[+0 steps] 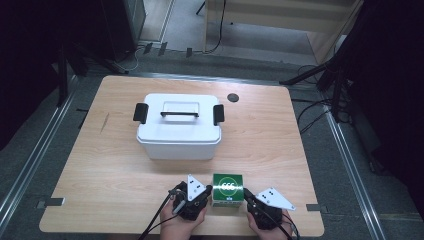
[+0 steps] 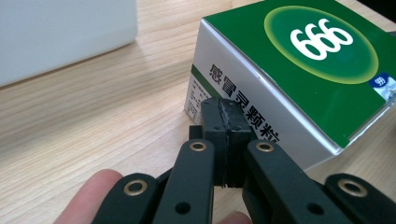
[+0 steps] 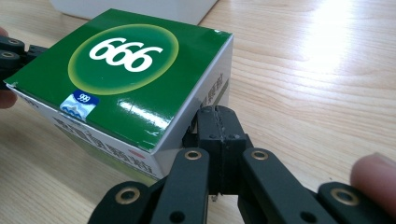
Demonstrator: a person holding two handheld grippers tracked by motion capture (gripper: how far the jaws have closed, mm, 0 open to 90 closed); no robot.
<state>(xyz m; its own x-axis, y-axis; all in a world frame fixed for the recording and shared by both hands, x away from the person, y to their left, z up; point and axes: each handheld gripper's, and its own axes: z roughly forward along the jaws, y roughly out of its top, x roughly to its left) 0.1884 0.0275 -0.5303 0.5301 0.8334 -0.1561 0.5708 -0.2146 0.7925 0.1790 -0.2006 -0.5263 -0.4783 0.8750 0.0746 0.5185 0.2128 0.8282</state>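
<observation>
A green and white carton marked 999 (image 1: 227, 189) lies flat near the table's front edge, between my two grippers. My left gripper (image 1: 206, 193) is at its left side, jaws shut with nothing between them; in the left gripper view its tips (image 2: 226, 114) sit against the carton's white side (image 2: 243, 98). On the carton's right my right gripper (image 1: 246, 194) is also shut and holds nothing, its tips (image 3: 219, 122) at the carton's near corner (image 3: 140, 93). A white lidded storage box (image 1: 178, 126) with black latches and a black handle stands mid-table behind the carton.
A small black round cap (image 1: 232, 97) sits in the tabletop behind the box. The wooden table (image 1: 100, 165) has bare wood to the left and right of the box. Dark stands and cables ring the table on the floor.
</observation>
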